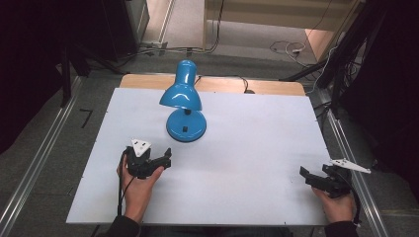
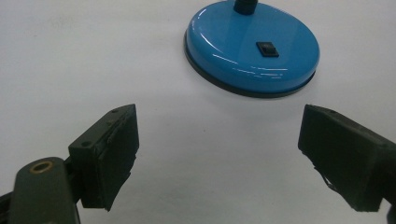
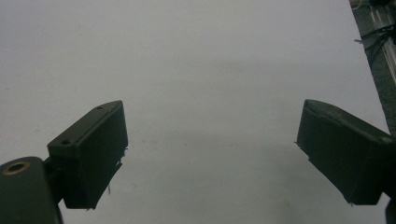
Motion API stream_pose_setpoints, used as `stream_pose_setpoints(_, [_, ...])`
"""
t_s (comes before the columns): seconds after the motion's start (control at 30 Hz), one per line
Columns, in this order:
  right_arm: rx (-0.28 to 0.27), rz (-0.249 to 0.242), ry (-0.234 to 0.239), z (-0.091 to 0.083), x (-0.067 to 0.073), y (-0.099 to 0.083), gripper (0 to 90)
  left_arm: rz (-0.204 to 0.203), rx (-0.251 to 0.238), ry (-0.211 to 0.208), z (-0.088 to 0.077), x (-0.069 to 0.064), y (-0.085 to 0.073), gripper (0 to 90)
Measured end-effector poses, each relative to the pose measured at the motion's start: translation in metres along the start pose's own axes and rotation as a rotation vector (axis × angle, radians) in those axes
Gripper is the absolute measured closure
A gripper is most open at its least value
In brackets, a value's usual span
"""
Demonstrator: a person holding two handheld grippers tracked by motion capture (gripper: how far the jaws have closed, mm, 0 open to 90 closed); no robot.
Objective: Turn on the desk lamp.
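Right hand-held gripper (image 1: 316,178) gapes near the table (image 1: 247,148) edge.

The left gripper (image 2: 217,154) is hovering over the white table (image 2: 93,56), its two black jaws standing wide apart with nothing between them. The left jaw is showing a brass-ringed hole near its root. Ahead of the jaws, a round blue lamp base (image 2: 252,46) is sitting on the table, apart from both jaws and lying nearer the right one. A small black switch (image 2: 267,49) is sitting on the base's top. A dark stem (image 2: 244,5) is rising from the base at the top edge.
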State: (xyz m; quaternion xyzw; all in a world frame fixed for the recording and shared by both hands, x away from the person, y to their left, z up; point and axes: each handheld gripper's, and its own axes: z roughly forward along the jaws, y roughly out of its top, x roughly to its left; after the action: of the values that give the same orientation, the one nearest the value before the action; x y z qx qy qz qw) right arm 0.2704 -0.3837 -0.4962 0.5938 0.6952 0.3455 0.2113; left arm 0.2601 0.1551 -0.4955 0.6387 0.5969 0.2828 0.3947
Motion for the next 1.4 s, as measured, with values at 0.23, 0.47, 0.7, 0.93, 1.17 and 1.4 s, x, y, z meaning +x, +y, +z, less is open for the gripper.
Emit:
stream_pose_setpoints(0.23, [0.003, -0.003, -0.002, 0.001, 0.001, 0.0, 7.3, -0.006, 0.001, -0.012, 0.005, -0.003, 0.003, 13.1])
stream_pose_setpoints(0.47, [0.003, -0.002, -0.004, 0.001, 0.001, 0.0, 7.3, -0.002, -0.006, -0.015, 0.008, -0.005, 0.006, 13.1])
stream_pose_setpoints(0.7, [0.002, -0.005, -0.002, 0.001, 0.001, 0.0, 7.3, 0.008, -0.006, -0.01, 0.011, -0.005, 0.009, 13.6])
stream_pose_setpoints(0.93, [0.005, -0.006, -0.004, 0.001, 0.001, 0.0, 7.3, 0.005, -0.006, -0.008, 0.013, -0.005, 0.011, 13.8])
stream_pose_setpoints(1.17, [0.004, -0.005, -0.002, 0.001, 0.001, 0.0, 7.3, 0.004, -0.012, -0.004, 0.016, -0.007, 0.014, 14.2])
stream_pose_setpoints(1.4, [0.003, -0.005, 0.0, 0.001, 0.001, 0.0, 7.3, 0.008, -0.019, -0.007, 0.019, -0.011, 0.018, 14.5])
